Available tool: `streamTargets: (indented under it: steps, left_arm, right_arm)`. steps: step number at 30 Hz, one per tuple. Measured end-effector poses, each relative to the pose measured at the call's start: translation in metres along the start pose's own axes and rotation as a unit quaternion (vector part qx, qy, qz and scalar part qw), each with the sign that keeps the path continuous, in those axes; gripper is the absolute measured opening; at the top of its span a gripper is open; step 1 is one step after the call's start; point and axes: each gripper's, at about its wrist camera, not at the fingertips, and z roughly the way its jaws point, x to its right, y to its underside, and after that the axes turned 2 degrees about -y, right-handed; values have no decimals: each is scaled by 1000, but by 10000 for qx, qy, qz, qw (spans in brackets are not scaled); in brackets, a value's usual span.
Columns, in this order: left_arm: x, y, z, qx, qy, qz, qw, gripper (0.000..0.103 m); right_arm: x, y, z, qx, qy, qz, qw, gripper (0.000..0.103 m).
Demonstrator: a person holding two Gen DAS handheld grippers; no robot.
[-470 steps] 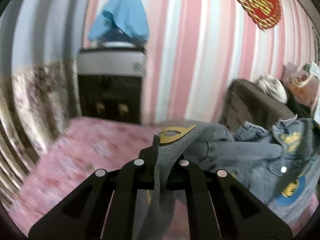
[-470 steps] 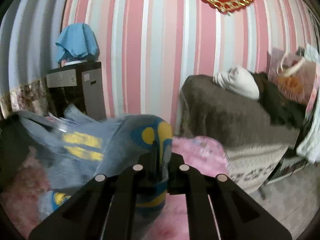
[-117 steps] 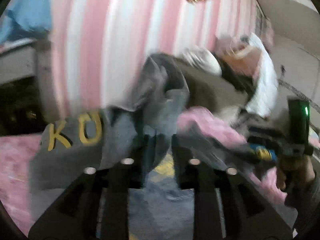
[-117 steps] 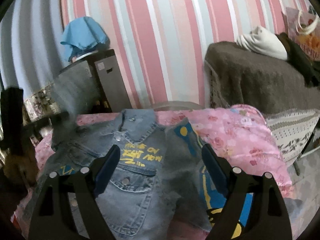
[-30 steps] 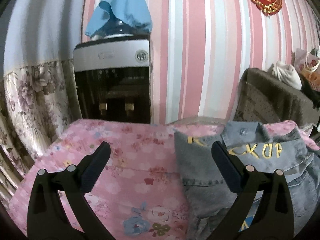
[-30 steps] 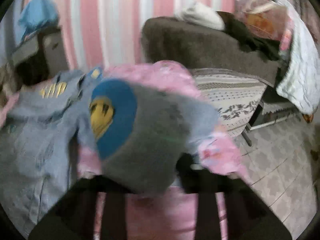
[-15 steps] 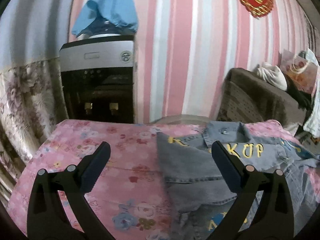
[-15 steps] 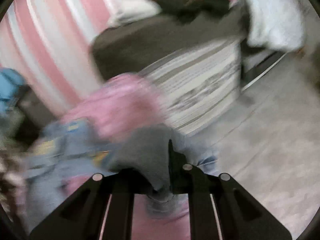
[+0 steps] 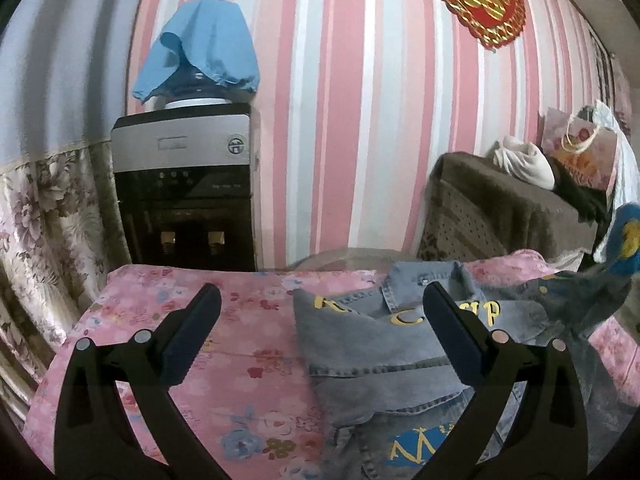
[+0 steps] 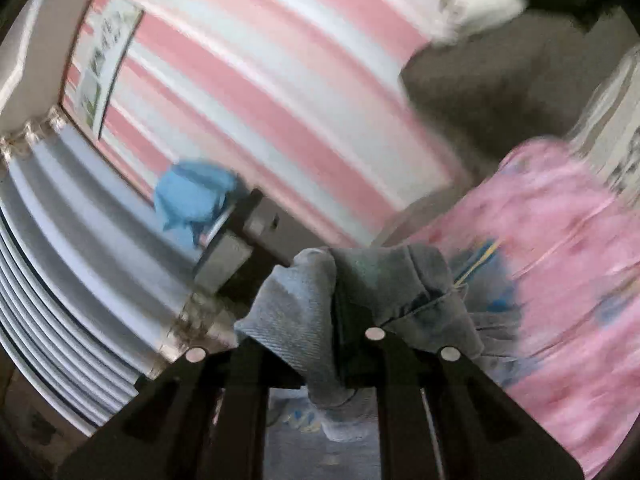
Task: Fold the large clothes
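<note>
A blue denim jacket [image 9: 384, 360] with yellow lettering lies on the pink floral cloth [image 9: 224, 368], its left side folded in over the front. My left gripper [image 9: 320, 344] is open and empty, hovering above the jacket's left edge. Its right sleeve [image 9: 600, 280] with a blue and yellow patch is lifted at the far right. My right gripper [image 10: 340, 320] is shut on that bunched denim sleeve [image 10: 360, 280] and holds it up, strongly tilted; the view is blurred.
A black and silver water dispenser [image 9: 184, 188] with a blue cloth over its bottle stands behind the table. A brown covered sofa [image 9: 500, 216] with bags and clothes is at the right. Floral curtain [image 9: 36, 240] hangs at the left.
My right gripper has swung the held sleeve up and rolled over, now facing the wall and dispenser. My left gripper has drifted slightly right, staying open.
</note>
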Motion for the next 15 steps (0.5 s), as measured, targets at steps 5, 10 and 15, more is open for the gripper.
streamTargets:
  steps: [5, 10, 15]
  left_arm:
    - [-8, 0, 1, -126, -33, -46, 9999, 100]
    - [-7, 1, 4, -295, 57, -141, 9995, 100]
    - [7, 3, 5, -534, 322, -209, 9978, 100]
  right_arm:
    - [-28, 69, 94, -1201, 1303, -1366, 9746, 69]
    - [-23, 108, 99, -1222, 1945, -2141, 9494, 86]
    - [-29, 115, 62, -1373, 2241, -2755, 9247, 88]
